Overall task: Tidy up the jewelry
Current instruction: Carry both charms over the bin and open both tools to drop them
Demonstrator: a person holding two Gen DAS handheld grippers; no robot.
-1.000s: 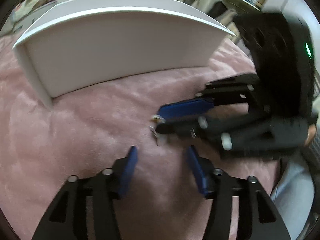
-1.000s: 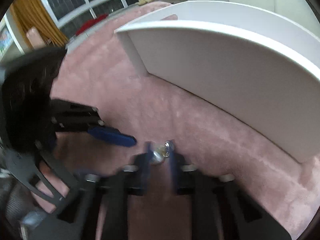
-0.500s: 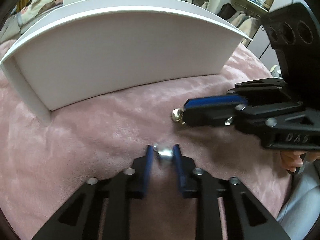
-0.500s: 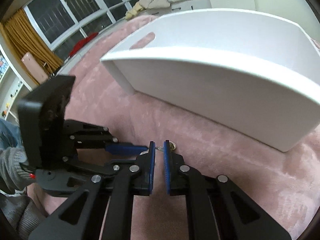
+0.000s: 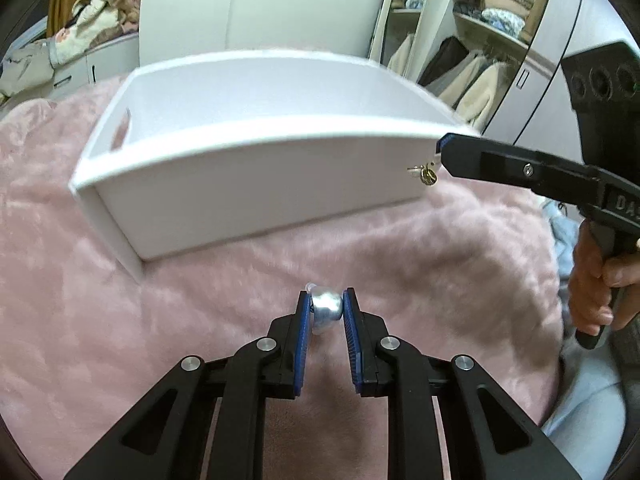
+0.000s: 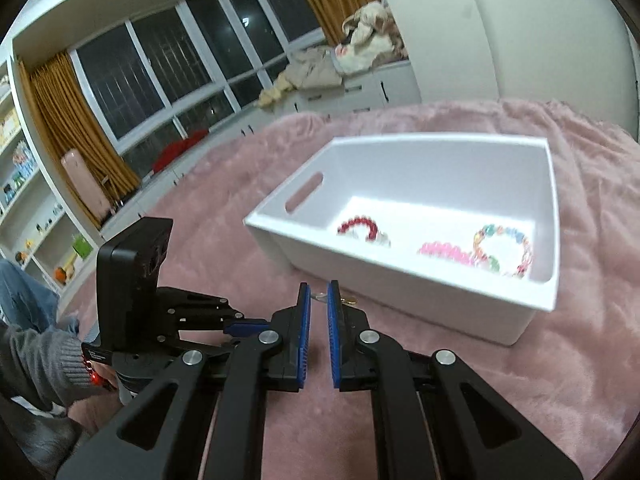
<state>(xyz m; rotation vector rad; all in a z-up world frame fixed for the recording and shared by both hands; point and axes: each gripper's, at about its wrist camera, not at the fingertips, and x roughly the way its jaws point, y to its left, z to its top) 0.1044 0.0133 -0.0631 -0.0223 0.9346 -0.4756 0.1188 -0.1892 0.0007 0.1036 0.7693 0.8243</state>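
My left gripper [image 5: 325, 305] is shut on a silver bead-like earring [image 5: 327, 307] and holds it above the pink blanket. My right gripper [image 6: 318, 297] is shut on a small gold earring [image 6: 349, 301]; it also shows in the left wrist view [image 5: 427, 174], held at the near right corner of the white box [image 5: 256, 176]. The box [image 6: 432, 304] lies ahead of both grippers. Inside it are a red bead bracelet [image 6: 358, 229], a pink one [image 6: 444, 252] and a multicoloured one [image 6: 504, 250].
A fluffy pink blanket [image 5: 120, 300] covers the surface. The box has a handle slot [image 6: 304, 192] in its left wall. The left gripper body [image 6: 132, 264] is low at the left of the right wrist view. Windows, curtains and shelves lie beyond.
Both grippers have risen from the blanket with their earrings. The right one has moved up to the box's corner, and the box's inside now shows in its view.
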